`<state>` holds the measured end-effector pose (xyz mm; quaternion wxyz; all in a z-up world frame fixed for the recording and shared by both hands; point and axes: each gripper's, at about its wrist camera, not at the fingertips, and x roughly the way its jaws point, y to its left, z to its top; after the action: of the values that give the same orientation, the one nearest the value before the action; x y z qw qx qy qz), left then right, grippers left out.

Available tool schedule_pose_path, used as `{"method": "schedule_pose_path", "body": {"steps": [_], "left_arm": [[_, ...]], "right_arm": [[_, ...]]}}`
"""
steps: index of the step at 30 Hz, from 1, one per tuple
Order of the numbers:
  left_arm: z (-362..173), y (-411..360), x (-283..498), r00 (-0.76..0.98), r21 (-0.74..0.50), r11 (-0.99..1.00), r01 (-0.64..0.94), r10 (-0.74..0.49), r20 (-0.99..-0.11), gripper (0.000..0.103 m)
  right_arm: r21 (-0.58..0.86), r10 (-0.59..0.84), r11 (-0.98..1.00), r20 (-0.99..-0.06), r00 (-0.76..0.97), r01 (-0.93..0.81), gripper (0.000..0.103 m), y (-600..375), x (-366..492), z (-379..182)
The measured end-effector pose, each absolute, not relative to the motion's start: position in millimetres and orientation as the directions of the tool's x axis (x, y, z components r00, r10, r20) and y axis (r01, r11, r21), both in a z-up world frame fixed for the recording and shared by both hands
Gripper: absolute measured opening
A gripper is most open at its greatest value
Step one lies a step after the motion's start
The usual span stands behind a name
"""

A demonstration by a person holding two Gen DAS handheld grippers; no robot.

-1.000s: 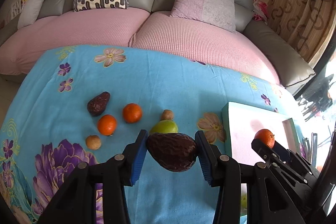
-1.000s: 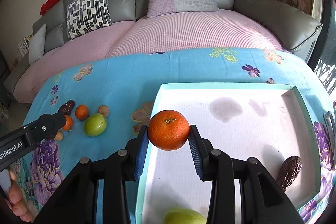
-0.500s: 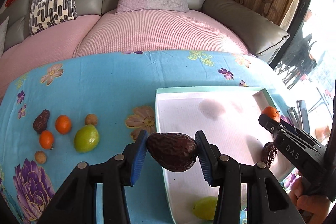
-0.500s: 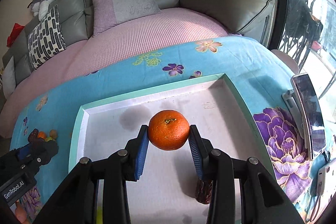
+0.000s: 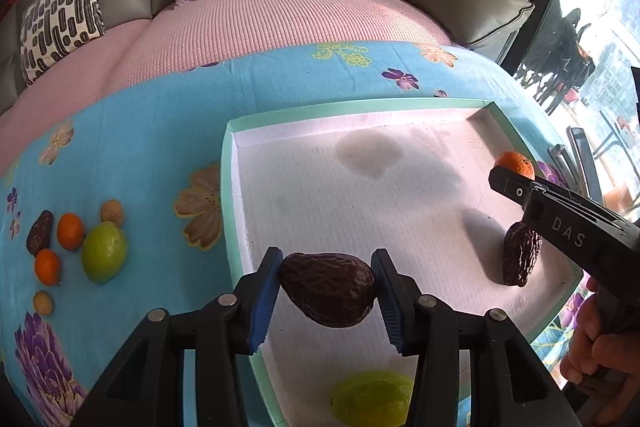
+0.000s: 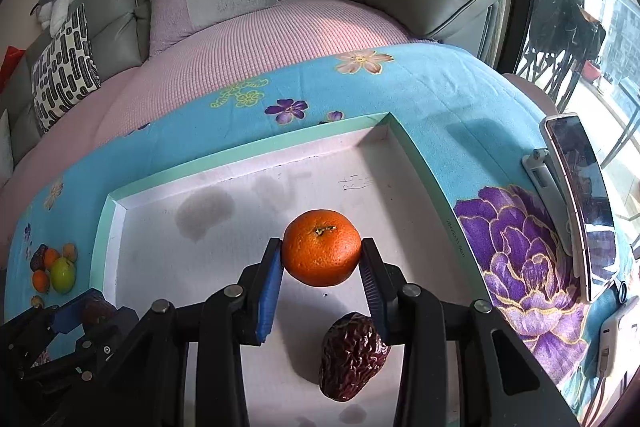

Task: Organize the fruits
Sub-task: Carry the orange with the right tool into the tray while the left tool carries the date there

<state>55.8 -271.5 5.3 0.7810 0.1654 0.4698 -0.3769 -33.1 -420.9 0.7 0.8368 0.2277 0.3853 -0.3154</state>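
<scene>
While left gripper point(image 5: 327, 294) clamps avocado point(image 5: 328, 293), "DAS"-marked right gripper point(image 6: 321, 269) clamps orange point(image 6: 321, 253).

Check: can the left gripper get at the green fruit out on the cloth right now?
Probably not yet. The left gripper is shut on a dark wrinkled fruit over the tray. The green fruit itself lies uncovered on the cloth, oranges beside it.
</scene>
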Motion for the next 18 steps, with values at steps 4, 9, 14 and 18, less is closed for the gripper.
{"method": "schedule_pose_path", "body": {"steps": [4,9,14,18], "left_arm": [[1.1,-271.9,55.2,0.269,-0.092,0.660,0.746,-0.424,-0.865,0.049],[-5.9,-274.8,54.6,0.260,-0.086,0.659,0.748,-0.408,-0.875,0.049],[-18.6,-278.1,55.1,0.243,-0.080,0.662,0.745,-0.382,-0.892,0.049],[-20.5,-279.7,54.2,0.254,-0.069,0.662,0.746,-0.379,-0.890,0.049]], "right_arm": [[0.128,-0.340,0.702,-0.804,0.488,0.700,0.040,-419.1,-28.4,-6.8],[0.115,-0.326,0.704,-0.824,0.463,0.700,0.040,-419.5,-23.4,-17.9],[0.108,-0.319,0.706,-0.834,0.450,0.700,0.040,-420.0,-20.8,-22.5],[0.109,-0.319,0.706,-0.834,0.451,0.700,0.041,-420.5,-21.2,-21.8]]}}
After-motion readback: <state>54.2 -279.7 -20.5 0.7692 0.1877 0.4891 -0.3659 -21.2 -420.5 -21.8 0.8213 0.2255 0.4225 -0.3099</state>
